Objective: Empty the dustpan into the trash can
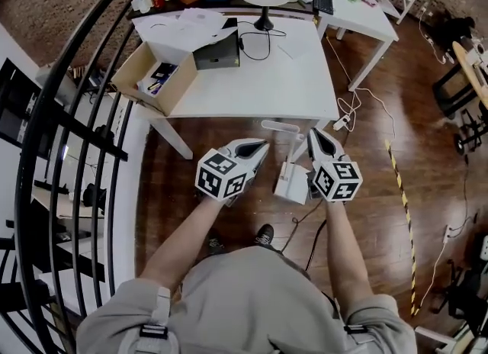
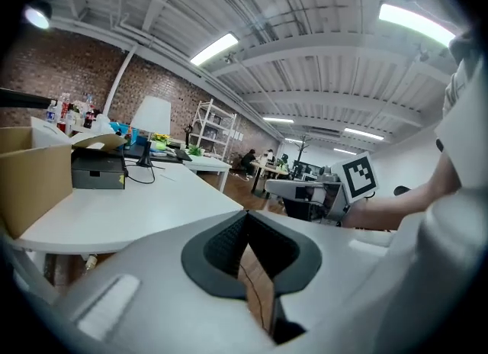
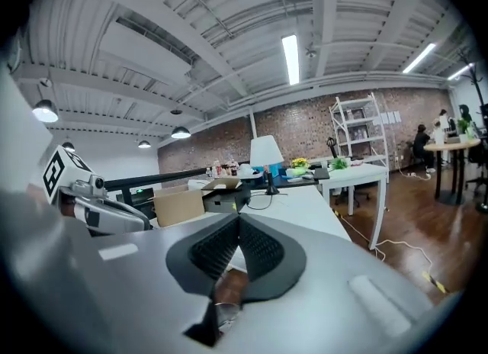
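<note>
We hold the left gripper (image 1: 261, 146) and right gripper (image 1: 315, 135) over the brown wooden floor (image 1: 164, 185), near the white rectangular table (image 1: 290, 78). Both pairs of fingers meet, gripping nothing.

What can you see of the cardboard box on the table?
The cardboard box is brown and open-topped, its flaps spread. It stands upright on the near left corner of the white table, close beside a dark grey case. Inside lie a few small dark and blue items, too small to name.
</note>
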The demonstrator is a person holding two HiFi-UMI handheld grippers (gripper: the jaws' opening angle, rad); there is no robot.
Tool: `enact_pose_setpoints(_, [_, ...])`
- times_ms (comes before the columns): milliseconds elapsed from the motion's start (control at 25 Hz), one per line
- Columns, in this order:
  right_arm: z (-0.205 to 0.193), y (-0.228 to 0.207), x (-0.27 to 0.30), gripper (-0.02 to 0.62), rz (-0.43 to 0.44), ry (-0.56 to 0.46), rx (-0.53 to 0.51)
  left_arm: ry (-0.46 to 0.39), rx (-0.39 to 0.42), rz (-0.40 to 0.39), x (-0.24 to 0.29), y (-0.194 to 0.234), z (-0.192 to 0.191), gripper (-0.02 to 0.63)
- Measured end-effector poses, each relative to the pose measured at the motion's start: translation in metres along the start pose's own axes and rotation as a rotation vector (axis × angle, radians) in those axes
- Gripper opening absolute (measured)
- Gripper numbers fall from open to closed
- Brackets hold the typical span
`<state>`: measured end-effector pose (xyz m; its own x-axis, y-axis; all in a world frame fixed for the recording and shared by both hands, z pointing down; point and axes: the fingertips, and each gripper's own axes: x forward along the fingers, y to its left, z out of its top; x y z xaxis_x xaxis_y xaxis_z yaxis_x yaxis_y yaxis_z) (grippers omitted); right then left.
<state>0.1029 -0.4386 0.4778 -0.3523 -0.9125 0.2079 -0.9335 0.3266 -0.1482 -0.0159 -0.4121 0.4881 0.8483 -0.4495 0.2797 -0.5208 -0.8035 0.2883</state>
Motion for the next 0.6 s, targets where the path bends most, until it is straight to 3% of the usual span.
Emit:
enact_pose_setpoints(160, [0.035, 0.038, -0.002, 0.000, 0.038, -0.039, -0.062, -0.049, 0.024, -0.028, -0.016, -0.007, 0.016, 0.005])
enact_pose_setpoints(600, [0.091, 0.123, -0.011, 0.000, 0.203, -0.108, -0.067, -0.123, 0.047, -0.031, -0.065, -0.010, 0.057, 0.005])
